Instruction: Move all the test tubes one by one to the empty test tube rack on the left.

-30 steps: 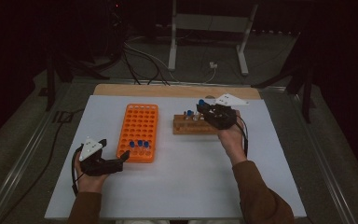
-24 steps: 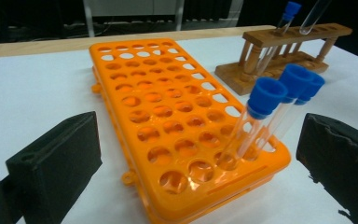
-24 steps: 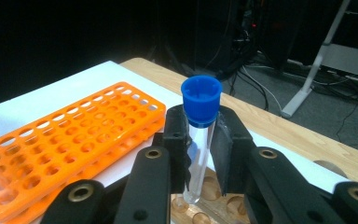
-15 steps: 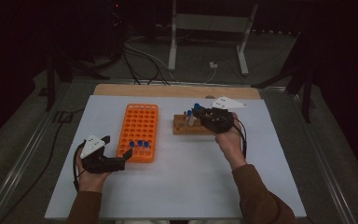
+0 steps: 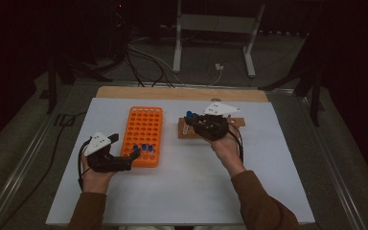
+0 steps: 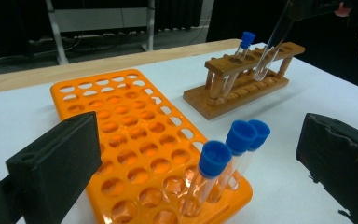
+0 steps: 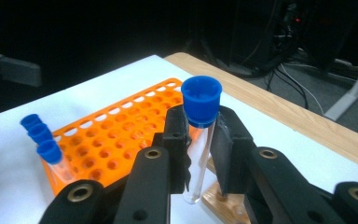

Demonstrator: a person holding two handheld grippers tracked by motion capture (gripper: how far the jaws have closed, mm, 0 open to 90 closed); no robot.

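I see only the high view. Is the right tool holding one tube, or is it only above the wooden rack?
Observer: It holds one; the right tool is shut on a blue-capped tube.
Operator: Is the tube's bottom out of the wooden rack?
Observer: Yes, in the left gripper view it hangs tilted above the holes.
Operator: And the left tool?
Observer: The left tool is open, with three capped tubes in the orange rack ahead.

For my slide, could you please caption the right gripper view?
Right tool grips a blue-capped test tube above the orange rack.
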